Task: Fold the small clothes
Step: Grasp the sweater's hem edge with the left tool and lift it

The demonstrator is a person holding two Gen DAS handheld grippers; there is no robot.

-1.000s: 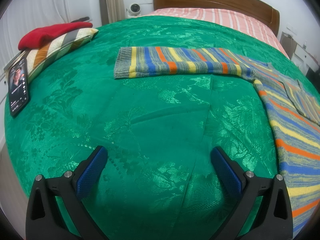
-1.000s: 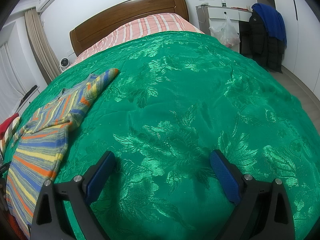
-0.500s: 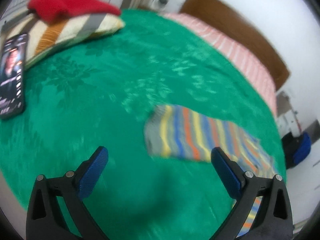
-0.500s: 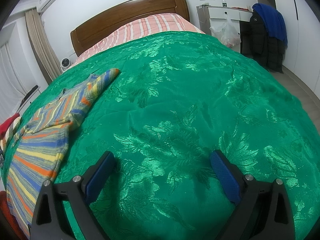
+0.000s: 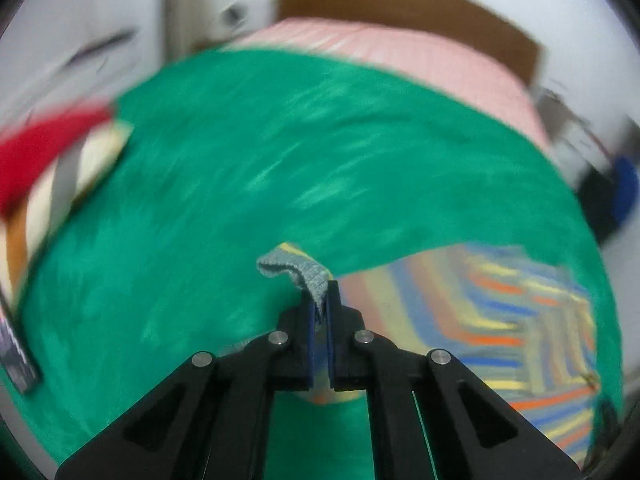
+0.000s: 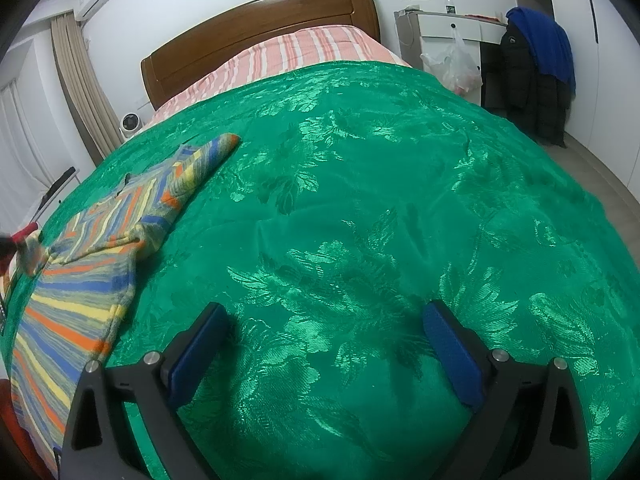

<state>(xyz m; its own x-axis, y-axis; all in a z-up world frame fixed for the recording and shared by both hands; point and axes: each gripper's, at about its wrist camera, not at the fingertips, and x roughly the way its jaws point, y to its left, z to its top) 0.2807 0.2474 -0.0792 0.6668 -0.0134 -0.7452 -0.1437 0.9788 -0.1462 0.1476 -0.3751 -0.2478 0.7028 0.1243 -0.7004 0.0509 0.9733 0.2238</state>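
Observation:
A small striped sweater (image 6: 76,280) in grey, blue, orange and yellow lies on the green bedspread (image 6: 360,208). In the left wrist view my left gripper (image 5: 320,300) is shut on the grey cuff of the sweater's sleeve (image 5: 296,270) and holds it lifted; the sweater body (image 5: 500,320) lies blurred to the right. In the right wrist view my right gripper (image 6: 324,344) is open and empty over bare bedspread, to the right of the sweater. The other sleeve (image 6: 208,156) points toward the headboard.
A striped cushion (image 5: 68,184) with a red garment (image 5: 36,148) on it lies at the left, a phone (image 5: 16,356) beside it. A wooden headboard (image 6: 260,28) and pink striped sheet (image 6: 304,48) are beyond. A desk with dark jackets (image 6: 532,72) stands at right.
My left gripper has closed on the sleeve cuff and lifted it, swinging it toward the sweater body. My right gripper has stayed open and nearly still.

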